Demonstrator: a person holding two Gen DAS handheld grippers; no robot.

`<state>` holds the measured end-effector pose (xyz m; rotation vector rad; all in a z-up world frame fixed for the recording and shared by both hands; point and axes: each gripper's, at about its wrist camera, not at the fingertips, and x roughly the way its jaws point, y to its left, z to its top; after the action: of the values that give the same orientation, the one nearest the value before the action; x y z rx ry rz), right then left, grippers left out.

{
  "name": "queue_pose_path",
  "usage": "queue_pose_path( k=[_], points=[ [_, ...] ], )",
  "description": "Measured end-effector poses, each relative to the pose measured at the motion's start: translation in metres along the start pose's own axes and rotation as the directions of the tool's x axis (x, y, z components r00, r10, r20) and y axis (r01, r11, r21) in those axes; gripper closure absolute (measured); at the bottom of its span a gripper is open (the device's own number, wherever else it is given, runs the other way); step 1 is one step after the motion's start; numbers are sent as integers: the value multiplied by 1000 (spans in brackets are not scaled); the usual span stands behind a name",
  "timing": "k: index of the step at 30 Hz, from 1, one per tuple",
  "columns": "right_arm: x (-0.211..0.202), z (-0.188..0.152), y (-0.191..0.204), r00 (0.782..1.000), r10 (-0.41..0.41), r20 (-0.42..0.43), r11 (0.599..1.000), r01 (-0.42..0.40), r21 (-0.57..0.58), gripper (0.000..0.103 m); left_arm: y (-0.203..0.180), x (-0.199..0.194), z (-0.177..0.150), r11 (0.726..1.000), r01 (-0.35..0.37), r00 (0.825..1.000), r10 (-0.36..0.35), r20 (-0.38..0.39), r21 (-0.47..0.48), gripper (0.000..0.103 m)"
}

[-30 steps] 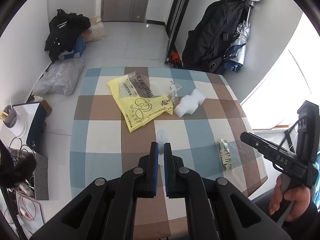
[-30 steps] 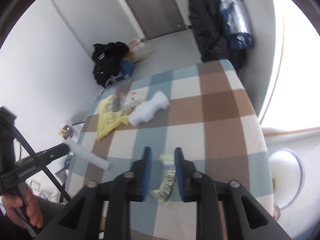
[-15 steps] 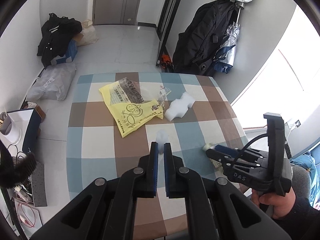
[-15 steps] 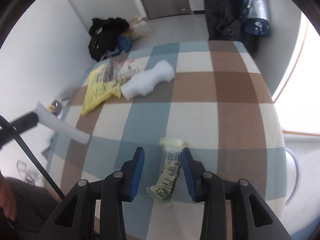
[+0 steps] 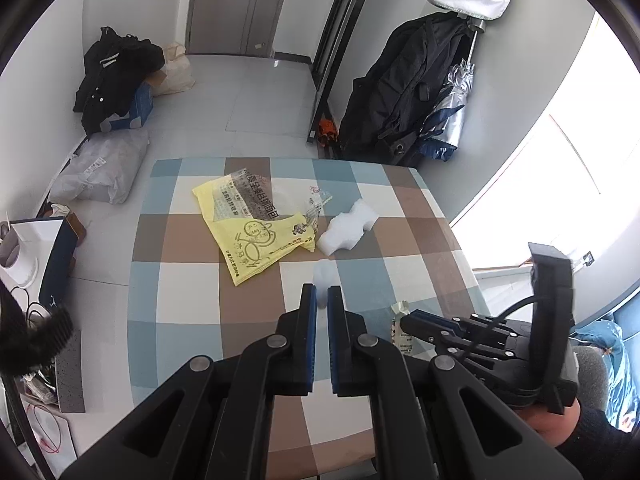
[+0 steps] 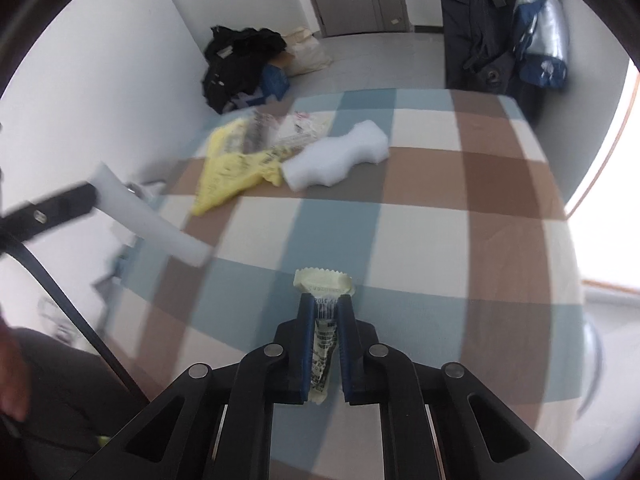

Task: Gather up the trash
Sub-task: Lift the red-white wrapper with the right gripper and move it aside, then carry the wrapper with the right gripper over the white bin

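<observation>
Checked blue, brown and white cloth covers the table [image 5: 188, 280], with coats hung by the door beyond. At its near right edge the right gripper [image 6: 325, 312] has its jaws narrowed onto a pale snack wrapper [image 6: 323, 280], pads pinching its length so the crimped end sticks out ahead, seemingly ready to lift. The left gripper [image 5: 321, 300] is nearly closed around a white foam tube [image 5: 323, 274], held clear of the cloth. Near the far edge lie a yellow plastic bag [image 5: 256, 236], a clear wrapper [image 5: 316, 204] and a white foam block [image 5: 348, 228], still to gather.
</observation>
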<state>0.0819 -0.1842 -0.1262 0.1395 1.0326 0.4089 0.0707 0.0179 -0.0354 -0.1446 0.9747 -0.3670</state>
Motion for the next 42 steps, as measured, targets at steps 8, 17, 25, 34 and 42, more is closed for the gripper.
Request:
queue_pose_path(
  k=[8,17,25,34,42],
  points=[
    [-51,-1,2,993,44,105,999,-44,-2,93,-22,-4,5,999,-3,1000,3,4,45,101],
    [-162,6,-15,938,30,344,998,-8,-65,93,-86,-9,17,992,53,998,-55,15,117,101],
    [-255,2,-56,864,-85,495,994,111,-24,93,-161,-2,32,971,155,987,-160,13,181,101],
    [-283,-32,-151,847,-250,470,966,181,187,93,-246,44,33,925,292,956,-275,-100,243,101],
    [-250,-64,-232,885,-300,356,912,157,379,93,-298,104,19,878,352,930,-290,-224,325,101]
  ],
)
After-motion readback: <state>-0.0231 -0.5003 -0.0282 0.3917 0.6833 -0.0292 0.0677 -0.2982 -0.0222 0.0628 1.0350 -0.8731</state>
